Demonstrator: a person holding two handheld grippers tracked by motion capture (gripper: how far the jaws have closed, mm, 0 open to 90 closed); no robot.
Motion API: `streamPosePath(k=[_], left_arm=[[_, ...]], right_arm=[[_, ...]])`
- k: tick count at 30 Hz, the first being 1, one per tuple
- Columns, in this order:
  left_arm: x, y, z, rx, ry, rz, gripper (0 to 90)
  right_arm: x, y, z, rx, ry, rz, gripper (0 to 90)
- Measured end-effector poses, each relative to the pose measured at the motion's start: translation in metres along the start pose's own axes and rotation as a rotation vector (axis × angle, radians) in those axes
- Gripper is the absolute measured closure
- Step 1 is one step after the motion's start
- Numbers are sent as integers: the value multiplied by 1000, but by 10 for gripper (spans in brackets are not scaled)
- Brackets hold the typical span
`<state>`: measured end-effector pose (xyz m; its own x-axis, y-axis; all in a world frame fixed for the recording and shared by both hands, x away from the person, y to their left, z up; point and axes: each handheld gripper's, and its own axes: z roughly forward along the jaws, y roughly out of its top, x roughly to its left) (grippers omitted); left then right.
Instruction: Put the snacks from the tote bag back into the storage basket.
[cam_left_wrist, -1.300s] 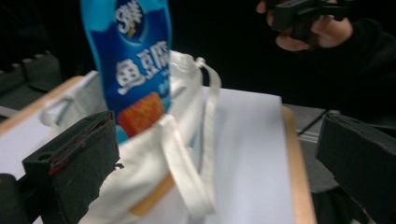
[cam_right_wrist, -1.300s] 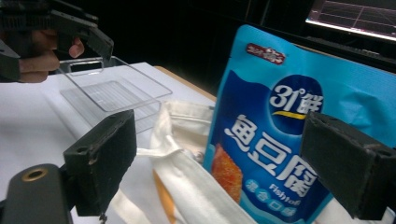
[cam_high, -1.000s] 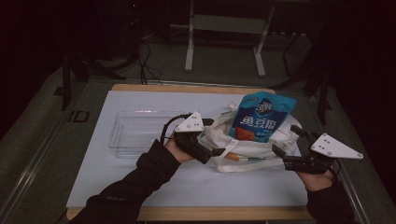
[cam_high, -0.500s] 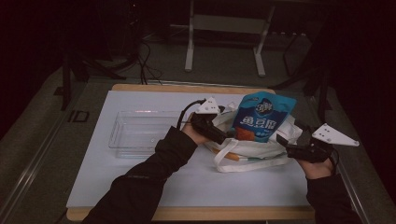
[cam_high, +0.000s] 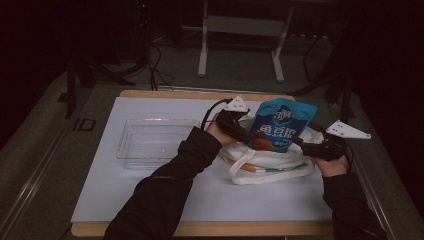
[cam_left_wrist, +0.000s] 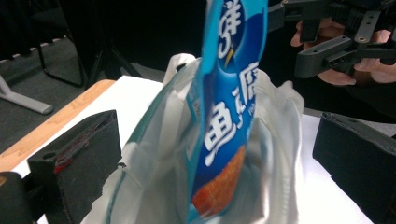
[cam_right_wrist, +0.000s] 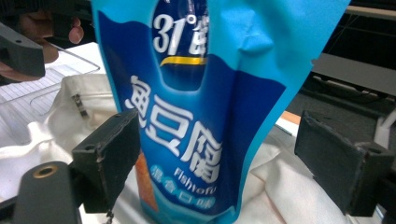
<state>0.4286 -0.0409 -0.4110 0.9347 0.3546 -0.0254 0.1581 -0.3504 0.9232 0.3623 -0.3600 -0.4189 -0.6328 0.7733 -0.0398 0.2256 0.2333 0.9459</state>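
While upright in the white bag (cam_high: 270, 161), the blue pouch (cam_high: 281, 125) stands between both open tongs.

Glossy blue plastic snack pouch (cam_right_wrist: 205, 116), soft white cloth bag (cam_high: 272, 160), clear plastic tray (cam_high: 150, 142), matt white tabletop (cam_high: 150, 195)

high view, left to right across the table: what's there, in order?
clear plastic tray → left gripper → blue snack pouch standing in the white cloth bag → right gripper
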Motion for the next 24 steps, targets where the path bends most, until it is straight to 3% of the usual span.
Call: streamPosePath(k=[4,9,14,20,24], left_arm=[[1,2,8,21,10,9,52],[2,2,18,52,11,-5,165],[0,2,24,52,-3,-7,327],[-1,4,32,75,9,-17,400],[0,5,34,77,2,-27,505]], right_arm=[[-7,1,10,8,36,28,147],[-9,2,18,33,60,23,191],[-9,3,22,41,79,4,292],[-9,2,27,72,99,-5,419],[-7,3,28,75,103,-9,488]])
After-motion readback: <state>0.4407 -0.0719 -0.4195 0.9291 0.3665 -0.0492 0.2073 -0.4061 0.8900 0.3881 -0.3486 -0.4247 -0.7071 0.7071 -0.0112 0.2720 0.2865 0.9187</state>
